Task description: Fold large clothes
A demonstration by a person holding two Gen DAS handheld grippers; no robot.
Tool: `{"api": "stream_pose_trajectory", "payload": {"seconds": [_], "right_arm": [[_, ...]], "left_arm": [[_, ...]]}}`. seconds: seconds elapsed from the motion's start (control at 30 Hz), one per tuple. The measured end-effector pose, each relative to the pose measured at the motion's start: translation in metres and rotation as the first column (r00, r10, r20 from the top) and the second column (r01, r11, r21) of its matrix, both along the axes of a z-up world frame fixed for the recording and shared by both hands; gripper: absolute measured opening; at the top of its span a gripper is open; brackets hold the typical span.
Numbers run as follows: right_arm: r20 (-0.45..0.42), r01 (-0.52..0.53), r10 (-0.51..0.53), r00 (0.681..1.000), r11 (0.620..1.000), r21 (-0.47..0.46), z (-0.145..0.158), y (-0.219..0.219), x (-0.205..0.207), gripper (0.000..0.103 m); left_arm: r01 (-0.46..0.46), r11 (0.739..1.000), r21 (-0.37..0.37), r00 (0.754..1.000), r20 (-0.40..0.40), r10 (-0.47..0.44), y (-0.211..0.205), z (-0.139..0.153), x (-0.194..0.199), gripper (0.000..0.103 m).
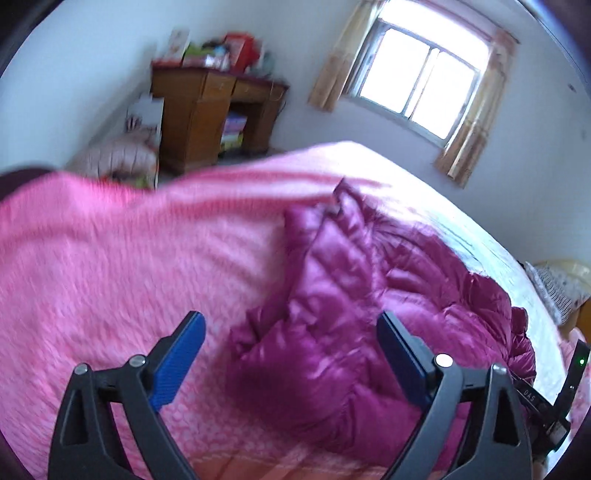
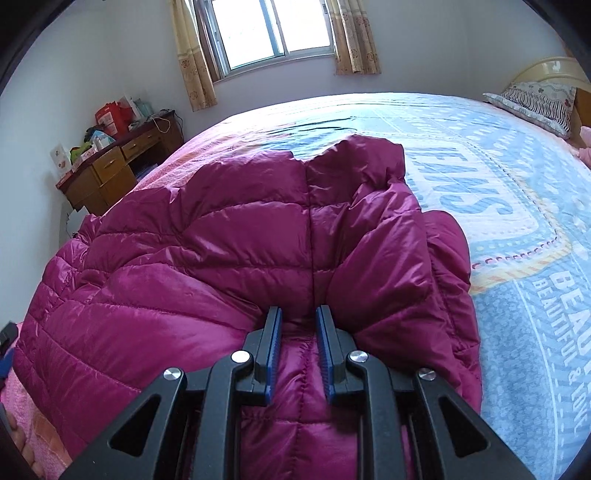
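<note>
A magenta quilted down jacket (image 2: pixel 221 240) lies bunched on the bed. My right gripper (image 2: pixel 299 314) is shut on a raised fold of it, and the puffy fabric fills the narrow gap between the blue pads. The left wrist view is blurred. There the jacket (image 1: pixel 332 295) lies crumpled on a pink blanket (image 1: pixel 110 258). My left gripper (image 1: pixel 291 319) hangs above the jacket's near end with its jaws wide open. Nothing sits between its blue pads (image 1: pixel 184 354).
A light blue printed sheet (image 2: pixel 498 184) covers the bed to the right of the jacket, with a patterned pillow (image 2: pixel 535 99) at the headboard. A cluttered wooden desk (image 2: pixel 107 166) stands by the left wall. A curtained window (image 2: pixel 269 29) is behind the bed.
</note>
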State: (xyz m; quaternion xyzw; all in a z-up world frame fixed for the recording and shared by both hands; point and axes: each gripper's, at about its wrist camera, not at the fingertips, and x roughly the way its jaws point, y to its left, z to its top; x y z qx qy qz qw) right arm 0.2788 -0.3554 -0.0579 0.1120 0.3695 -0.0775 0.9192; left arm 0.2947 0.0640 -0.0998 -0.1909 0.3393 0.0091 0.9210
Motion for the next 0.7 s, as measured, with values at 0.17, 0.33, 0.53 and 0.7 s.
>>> {"api": "stream_pose_trajectory", "payload": {"seconds": [0.17, 0.33, 0.53, 0.7], "right_arm": [[0.078, -0.010, 0.016, 0.997, 0.997, -0.083, 0.036, 0.035, -0.015, 0.018], [0.125, -0.226, 0.221, 0.967, 0.974, 0.024, 0.058, 0.100, -0.018, 0.017], [0.010, -0.272, 0.272, 0.962, 0.957, 0.100, -0.002, 0.128, 0.000, 0.015], [0.040, -0.255, 0.254, 0.966, 0.930, 0.264, -0.010, 0.104, 0.002, 0.005]], "left_arm": [[0.034, 0.999, -0.007, 0.999, -0.031, -0.034, -0.013, -0.012, 0.003, 0.098], [0.039, 0.999, -0.034, 0.999, -0.026, -0.040, -0.016, -0.013, 0.003, 0.098], [0.053, 0.996, -0.068, 0.998, -0.013, -0.054, -0.010, -0.012, -0.001, 0.098], [0.044, 0.993, -0.108, 0.999, 0.001, -0.044, -0.020, -0.011, 0.007, 0.098]]}}
